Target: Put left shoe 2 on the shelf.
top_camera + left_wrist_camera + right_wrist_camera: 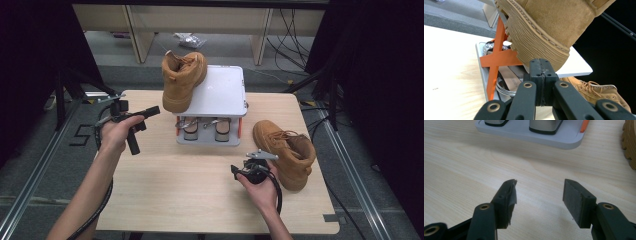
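Observation:
One tan boot stands on the white top of a small two-shelf rack, its toe hanging over the rack's left front edge. My left gripper is level just left of that toe, shut with nothing between its pads; the ribbed sole of this boot is right above them. A second tan boot lies on the table at the right. My right gripper rests low beside it, open and empty, with that boot's sole at the right edge.
The rack has orange cross braces, and a pair of shoes sits on its lower shelf. The rack's grey base lies ahead of the right gripper. The wooden table is bare in front.

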`<state>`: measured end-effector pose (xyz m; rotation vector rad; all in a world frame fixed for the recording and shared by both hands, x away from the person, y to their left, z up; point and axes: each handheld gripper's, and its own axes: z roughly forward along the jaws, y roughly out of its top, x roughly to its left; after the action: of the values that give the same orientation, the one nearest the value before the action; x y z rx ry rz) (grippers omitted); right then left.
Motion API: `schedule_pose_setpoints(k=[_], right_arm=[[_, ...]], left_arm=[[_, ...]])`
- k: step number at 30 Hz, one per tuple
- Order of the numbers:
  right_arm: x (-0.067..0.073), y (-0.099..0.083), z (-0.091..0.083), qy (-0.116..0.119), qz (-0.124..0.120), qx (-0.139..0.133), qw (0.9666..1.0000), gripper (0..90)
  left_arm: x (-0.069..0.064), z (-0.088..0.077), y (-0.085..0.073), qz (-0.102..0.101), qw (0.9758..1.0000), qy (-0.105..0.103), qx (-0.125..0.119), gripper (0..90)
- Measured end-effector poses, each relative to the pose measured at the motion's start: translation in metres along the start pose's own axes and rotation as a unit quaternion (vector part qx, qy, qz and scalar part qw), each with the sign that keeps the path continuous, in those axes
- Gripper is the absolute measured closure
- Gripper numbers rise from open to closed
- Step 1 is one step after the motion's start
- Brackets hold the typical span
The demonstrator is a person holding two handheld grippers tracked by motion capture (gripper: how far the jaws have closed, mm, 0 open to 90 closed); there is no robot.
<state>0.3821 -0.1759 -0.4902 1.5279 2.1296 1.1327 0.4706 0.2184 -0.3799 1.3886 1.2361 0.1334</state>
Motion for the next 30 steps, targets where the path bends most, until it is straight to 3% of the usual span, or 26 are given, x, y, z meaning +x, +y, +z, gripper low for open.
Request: schedule_pose_setpoints(k=[1, 2, 3, 4, 7, 11, 12, 15, 19, 20, 21, 23, 30], right_arm=[[0.0, 0.0, 0.0, 0.003, -0.007, -0.003, 1.0, 44.6], [-0.003, 0.001, -0.001, -0.005, -0.03, -0.002, 0.9995, 44.6], [0.0, 0.001, -0.002, -0.009, -0.013, 0.0, 0.9999, 44.6], [0.0, 0.001, 0.0, 0.0, -0.012, -0.006, 0.9999, 44.6], [0.0, 0.0, 0.0, -0.008, -0.016, -0.012, 0.9998, 44.6], [0.002, 0.0, -0.003, -0.008, -0.006, 0.007, 0.9999, 44.6], [-0.001, 0.001, -0.002, -0.01, -0.032, -0.002, 0.9994, 44.7], [-0.001, 0.001, -0.002, -0.008, -0.03, 0.0, 0.9995, 44.6], [0.002, -0.001, -0.002, -0.009, -0.004, 0.01, 0.9999, 44.6], [0.001, -0.001, -0.002, -0.008, -0.013, 0.006, 0.9999, 44.6], [0.003, -0.001, -0.002, -0.008, 0.002, 0.011, 0.9999, 44.6], [0.0, 0.0, -0.001, -0.008, -0.017, 0.004, 0.9998, 44.6], [0.0, -0.001, -0.001, -0.009, -0.014, 0.005, 0.9999, 44.6]], left_arm=[[-0.001, 0.001, -0.001, -0.001, 1.0, -0.001, 0.001, 90.0], [-0.001, 0.001, -0.001, -0.001, 1.0, -0.001, 0.001, 90.0], [-0.002, 0.002, -0.002, 0.0, 1.0, 0.0, 0.003, 90.0], [-0.002, 0.003, -0.003, -0.001, 1.0, -0.003, 0.005, 90.0], [-0.002, 0.004, -0.002, -0.001, 1.0, 0.006, 0.004, 90.0], [0.0, 0.007, 0.001, -0.003, 0.9999, 0.015, 0.003, 90.0], [0.002, 0.009, 0.0, -0.007, 0.9998, 0.017, 0.008, 90.0], [0.005, 0.013, -0.003, -0.013, 0.9996, 0.02, 0.016, 90.0], [0.007, 0.021, -0.007, -0.027, 0.9992, 0.014, 0.027, 90.0], [0.006, 0.022, -0.008, -0.026, 0.9993, 0.012, 0.026, 90.0], [0.005, 0.022, -0.007, -0.026, 0.9992, 0.011, 0.027, 90.0], [0.003, 0.022, -0.006, -0.021, 0.9992, 0.016, 0.031, 90.0], [0.002, 0.022, -0.004, -0.027, 0.9991, 0.011, 0.03, 90.0]])
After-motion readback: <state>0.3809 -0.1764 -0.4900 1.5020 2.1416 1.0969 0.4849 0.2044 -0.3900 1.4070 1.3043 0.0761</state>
